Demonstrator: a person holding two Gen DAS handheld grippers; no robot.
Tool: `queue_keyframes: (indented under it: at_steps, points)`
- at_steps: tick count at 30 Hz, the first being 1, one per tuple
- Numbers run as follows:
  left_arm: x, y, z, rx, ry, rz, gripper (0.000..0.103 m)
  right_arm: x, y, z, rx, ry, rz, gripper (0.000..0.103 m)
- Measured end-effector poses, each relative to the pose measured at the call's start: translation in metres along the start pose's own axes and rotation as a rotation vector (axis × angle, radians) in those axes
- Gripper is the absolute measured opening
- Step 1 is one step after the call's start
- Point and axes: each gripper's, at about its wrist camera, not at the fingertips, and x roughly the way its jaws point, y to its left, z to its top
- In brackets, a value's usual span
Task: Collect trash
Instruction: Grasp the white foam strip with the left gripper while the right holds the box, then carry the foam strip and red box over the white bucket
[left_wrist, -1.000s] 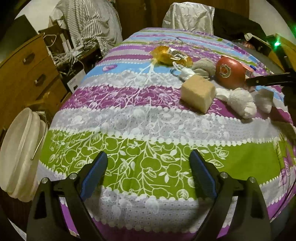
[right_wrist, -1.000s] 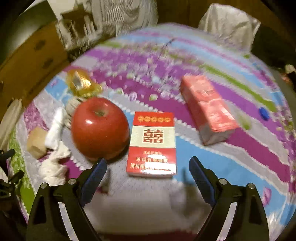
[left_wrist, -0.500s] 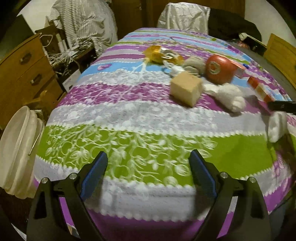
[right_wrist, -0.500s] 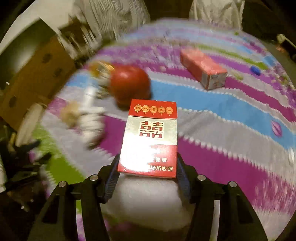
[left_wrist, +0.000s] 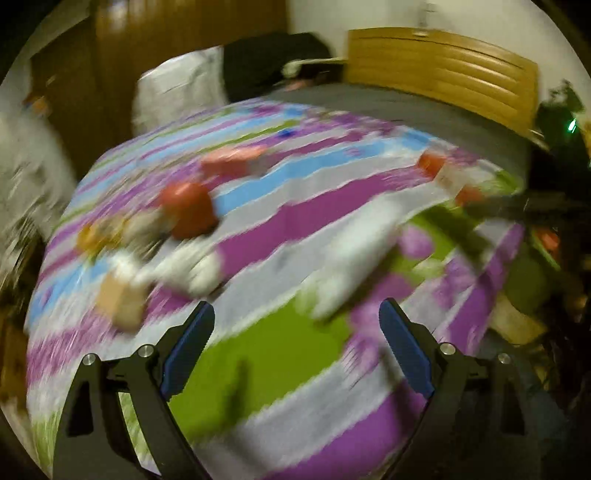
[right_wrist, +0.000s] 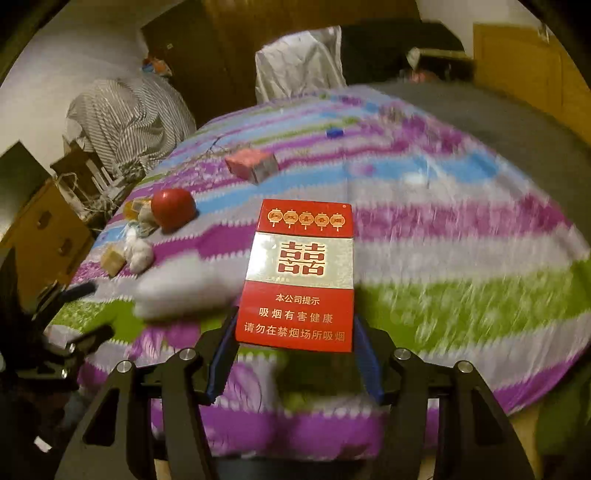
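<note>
Right gripper (right_wrist: 295, 354) pinching one red cigarette pack (right_wrist: 299, 275) between blue pads, lifted above the striped bedspread (right_wrist: 461, 258). Left gripper (left_wrist: 297, 354) hanging spread wide, nothing between. Lying on the bedspread: one red apple (right_wrist: 173, 213), one pink box (right_wrist: 252, 165), one tan block (right_wrist: 113, 261), one white wad (right_wrist: 138, 253).

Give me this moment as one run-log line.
right gripper: shut on cigarette pack, lifted | left gripper: open, empty | apple: on bedspread
</note>
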Motion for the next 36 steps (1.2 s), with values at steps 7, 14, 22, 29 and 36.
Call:
queue_keyframes:
  at_steps: [7, 14, 22, 29, 36]
  points:
    - [0.049, -0.017, 0.025, 0.084, 0.004, -0.087, 0.087, 0.026, 0.003, -0.017, -0.012, 0.014, 0.002, 0.059]
    - [0.07, -0.016, 0.018, 0.046, 0.063, -0.191, 0.045, 0.033, 0.006, -0.022, -0.026, -0.035, -0.025, 0.075]
    - [0.064, -0.009, 0.012, -0.04, 0.044, -0.139, 0.029, 0.034, 0.01, -0.02, 0.022, -0.118, -0.126, 0.083]
    - [0.069, -0.009, 0.014, -0.104, 0.064, -0.128, 0.029, 0.039, 0.006, -0.027, 0.042, -0.122, -0.165, 0.061]
    - [0.057, -0.011, 0.016, -0.118, 0.045, 0.006, 0.024, 0.029, 0.007, -0.028, 0.059, -0.138, -0.139, 0.061]
